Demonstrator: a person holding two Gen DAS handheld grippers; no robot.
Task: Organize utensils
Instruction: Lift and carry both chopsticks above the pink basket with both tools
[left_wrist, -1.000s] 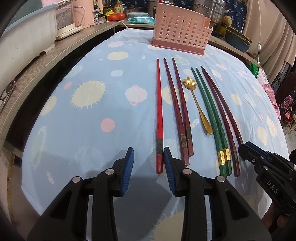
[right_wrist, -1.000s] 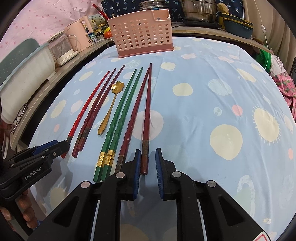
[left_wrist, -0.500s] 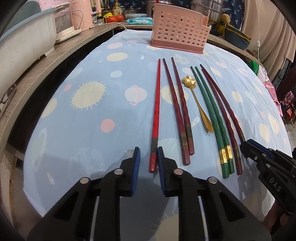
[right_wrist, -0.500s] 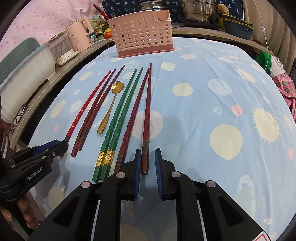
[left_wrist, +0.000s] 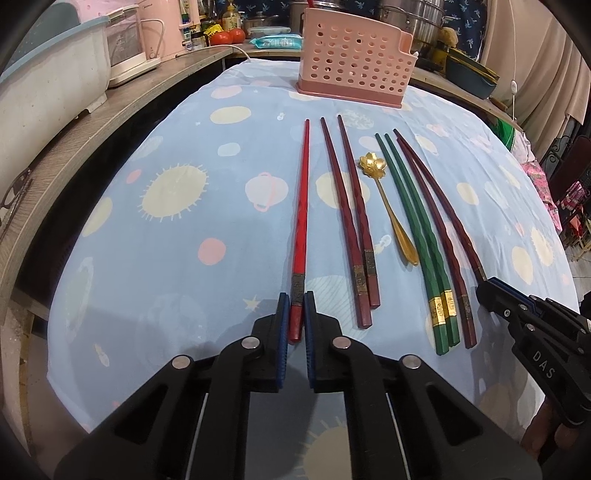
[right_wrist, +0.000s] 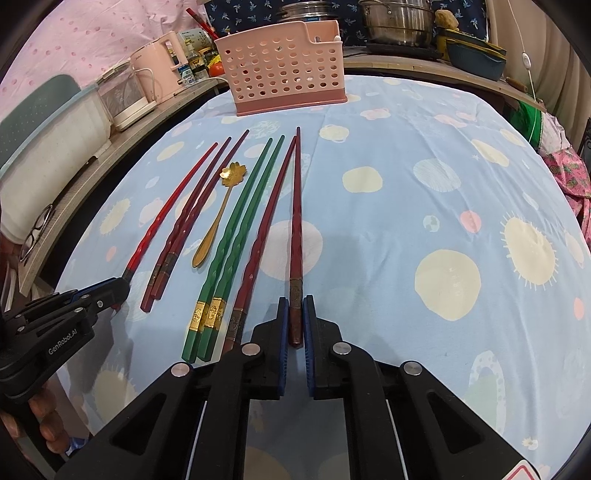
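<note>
Between the blue pads of the left gripper lies the butt of the bright red chopstick; a second earlier these jaws stood wide with the stick beside the right-hand pad, and they are closing now, pads against its sides. Between the fingertips of the right gripper sits the butt of a dark red chopstick; the gap seen earlier has gone and the pads pinch the stick. Neither stick has shifted along the cloth, and both butts rest on the blue patterned tablecloth.

Count, from the left gripper's fingers outward to its right: one bright red chopstick in the jaws, two dark red chopsticks side by side, one gold flower-bowled spoon, two green chopsticks with gold bands, one dark red chopstick touching them, then the one held by the right gripper: eight utensils. Far beyond both sets of fingertips stands one pink perforated utensil basket, upright at the far edge of the cloth
</note>
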